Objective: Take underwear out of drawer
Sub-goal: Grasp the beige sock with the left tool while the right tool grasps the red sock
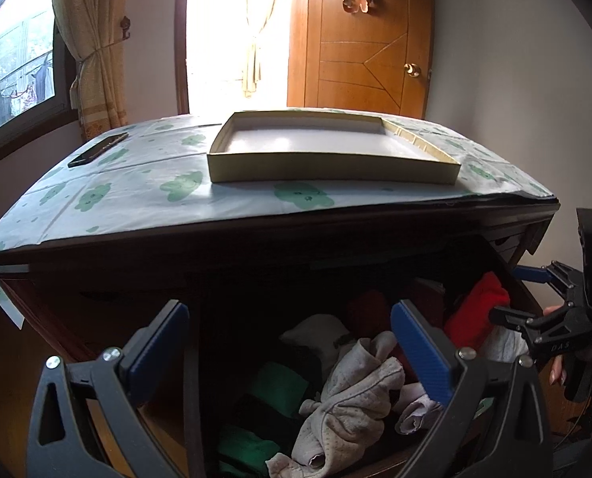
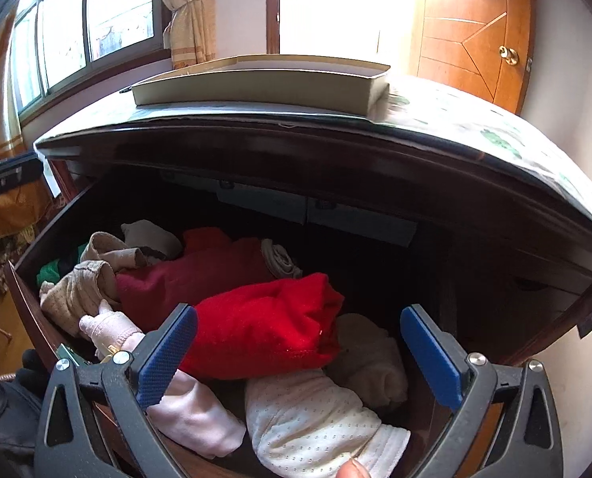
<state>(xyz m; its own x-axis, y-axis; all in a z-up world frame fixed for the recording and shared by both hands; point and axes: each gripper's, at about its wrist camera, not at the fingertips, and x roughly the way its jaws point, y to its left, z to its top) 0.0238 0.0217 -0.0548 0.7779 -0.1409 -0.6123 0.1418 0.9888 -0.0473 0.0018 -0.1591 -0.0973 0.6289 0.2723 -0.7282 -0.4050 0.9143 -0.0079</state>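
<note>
The dark wooden drawer (image 2: 25, 279) is pulled out and full of rolled clothes. In the left wrist view my left gripper (image 1: 290, 344) is open above a crumpled beige dotted piece of underwear (image 1: 349, 406), with green items (image 1: 274, 390) to its left. My right gripper (image 2: 297, 352) is open over a bright red bundle (image 2: 264, 326), a white dotted piece (image 2: 315, 418) and a pale pink piece (image 2: 192, 410). The beige piece (image 2: 77, 290) lies at the drawer's left end in this view. The right gripper's body (image 1: 566, 318) shows at the right edge of the left wrist view.
A shallow cardboard box (image 1: 331, 147) sits on the dresser top, which is covered by a cloth (image 1: 136, 195) with green prints. A black phone (image 1: 98, 149) lies at its left. Behind stand a wooden door (image 1: 363, 36), curtains and windows. A fingertip (image 2: 353, 470) shows at the bottom edge.
</note>
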